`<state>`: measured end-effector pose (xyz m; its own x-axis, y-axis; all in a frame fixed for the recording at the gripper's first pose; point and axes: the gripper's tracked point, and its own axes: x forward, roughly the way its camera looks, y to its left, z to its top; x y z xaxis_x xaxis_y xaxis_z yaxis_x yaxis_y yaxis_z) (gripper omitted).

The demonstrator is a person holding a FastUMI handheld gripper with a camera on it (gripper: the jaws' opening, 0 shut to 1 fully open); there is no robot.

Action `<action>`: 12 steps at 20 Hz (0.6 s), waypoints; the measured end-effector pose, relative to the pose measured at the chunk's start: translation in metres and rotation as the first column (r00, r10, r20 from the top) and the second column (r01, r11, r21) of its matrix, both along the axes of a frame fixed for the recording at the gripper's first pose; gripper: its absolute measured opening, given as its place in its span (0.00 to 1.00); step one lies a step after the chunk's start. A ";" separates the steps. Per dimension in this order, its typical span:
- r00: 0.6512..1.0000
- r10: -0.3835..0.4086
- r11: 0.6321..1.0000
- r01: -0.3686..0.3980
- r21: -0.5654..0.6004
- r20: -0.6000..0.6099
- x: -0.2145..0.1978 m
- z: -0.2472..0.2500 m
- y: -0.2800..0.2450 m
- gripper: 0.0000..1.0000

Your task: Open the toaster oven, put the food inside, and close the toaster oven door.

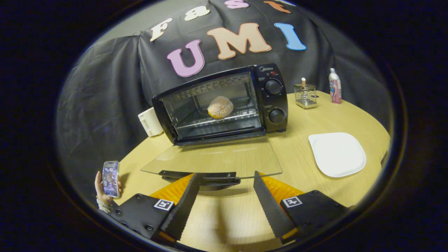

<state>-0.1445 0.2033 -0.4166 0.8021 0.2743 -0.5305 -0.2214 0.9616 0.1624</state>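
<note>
On the wire rack inside the black toaster oven point(224, 101), at twelve o'clock beyond the fingers, sits the round golden bun point(220, 107). The clear glass door point(213, 159) lies open, unclosed. The gripper point(225, 194) holds nothing, fingers wide.

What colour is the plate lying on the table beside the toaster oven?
White, plain with no pattern; the plate shows best in the gripper view, beyond the open hand-held gripper.
</note>
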 end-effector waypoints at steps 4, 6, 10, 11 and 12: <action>1.000 0.007 1.000 -0.008 0.020 0.025 0.007 0.019 0.004 0.96; 0.999 0.004 0.999 -0.006 0.038 0.043 0.012 0.030 0.005 0.96; 0.996 -0.004 0.998 -0.003 0.070 0.090 0.026 0.055 0.011 0.96; 0.995 -0.002 0.997 -0.006 0.074 0.096 0.030 0.060 0.013 0.97; 0.994 0.001 0.997 -0.009 0.071 0.108 0.034 0.065 0.015 0.97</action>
<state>-0.1108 0.2187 -0.3519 0.8520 0.3126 -0.4199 -0.2463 0.9472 0.2053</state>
